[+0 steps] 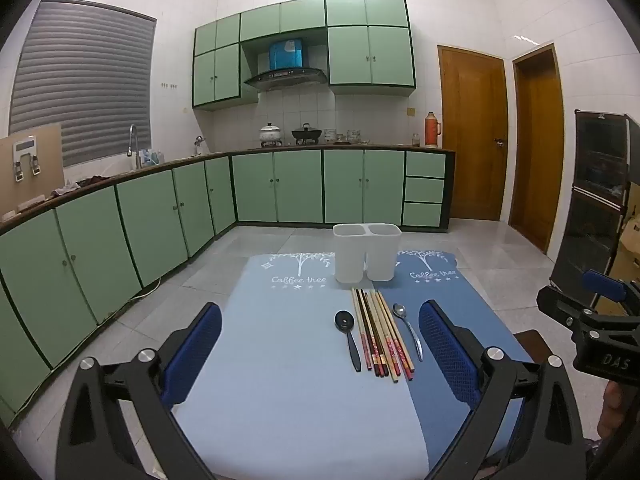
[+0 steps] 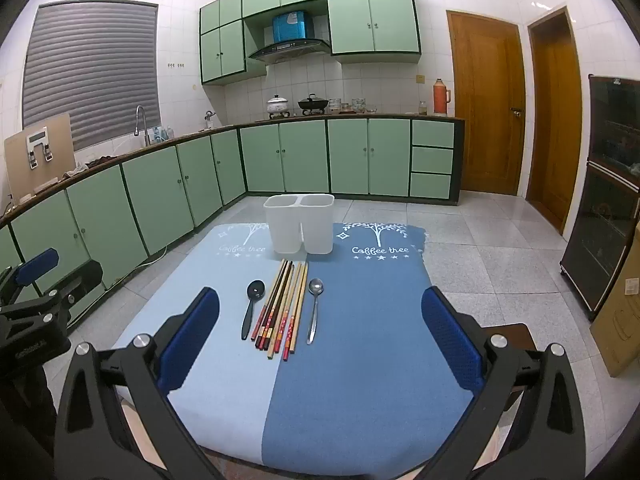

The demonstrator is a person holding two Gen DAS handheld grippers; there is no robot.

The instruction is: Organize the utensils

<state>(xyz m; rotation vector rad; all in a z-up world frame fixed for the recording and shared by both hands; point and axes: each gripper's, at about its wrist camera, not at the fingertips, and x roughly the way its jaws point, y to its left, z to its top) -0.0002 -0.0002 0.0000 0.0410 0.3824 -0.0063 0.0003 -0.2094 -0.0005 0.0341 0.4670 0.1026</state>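
Left gripper (image 1: 320,350) stands fully open, holding nothing, above the cloth (image 1: 280,400). Chopsticks (image 1: 380,334) lie between two spoons, before the white holder (image 1: 367,252).

Right gripper (image 2: 320,334) likewise gapes wide and empty; chopsticks (image 2: 282,310) lie ahead.

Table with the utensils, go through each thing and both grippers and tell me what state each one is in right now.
Left gripper: open, holds nothing.
Right gripper: open, holds nothing.
White two-compartment holder: upright, nothing visible inside.
Chopsticks: lying flat, bundled side by side.
Black spoon: lying flat, left of the chopsticks.
Metal spoon: lying flat, right of the chopsticks.
Blue table mat: spread flat.
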